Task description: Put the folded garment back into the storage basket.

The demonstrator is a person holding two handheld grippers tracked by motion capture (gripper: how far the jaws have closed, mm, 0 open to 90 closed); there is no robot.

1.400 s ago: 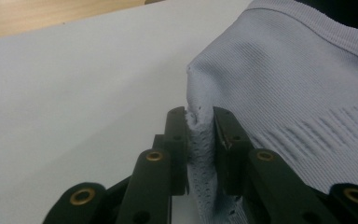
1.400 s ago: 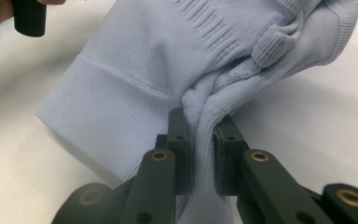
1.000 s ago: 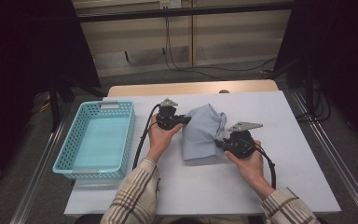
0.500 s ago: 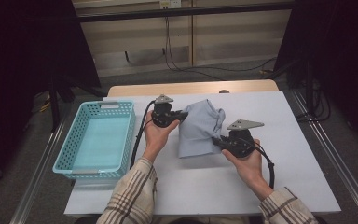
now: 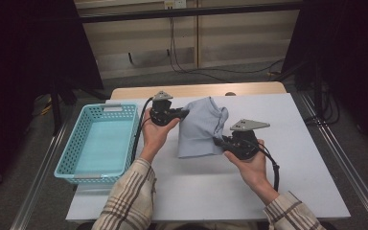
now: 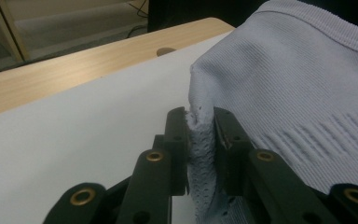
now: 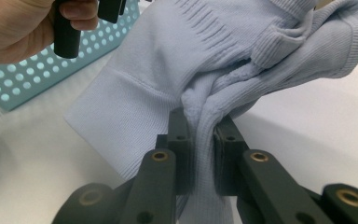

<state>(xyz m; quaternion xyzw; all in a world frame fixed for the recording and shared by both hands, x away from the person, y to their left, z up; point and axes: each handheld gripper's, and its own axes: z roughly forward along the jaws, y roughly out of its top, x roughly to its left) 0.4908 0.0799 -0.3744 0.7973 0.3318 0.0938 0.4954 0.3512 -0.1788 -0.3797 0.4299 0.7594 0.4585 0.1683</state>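
Your left gripper's [image 6: 200,126] fingers [image 6: 175,135] are pinching a bunched edge of the pale grey-blue garment [image 5: 201,127], tight on the knit. Your right gripper's [image 7: 200,126] fingers [image 7: 226,149] clamp a thick fold at its other side. The garment hangs between the two grippers, slack and crumpled, over the middle of the white tabletop [image 5: 311,158]. Off to your left, the teal basket [image 5: 72,158] sits at the tabletop's edge.

One pale grey knitted garment [image 5: 200,128] pinched between both pairs of jaws, two grippers, one turquoise basket [image 5: 72,155] beside the left jaws
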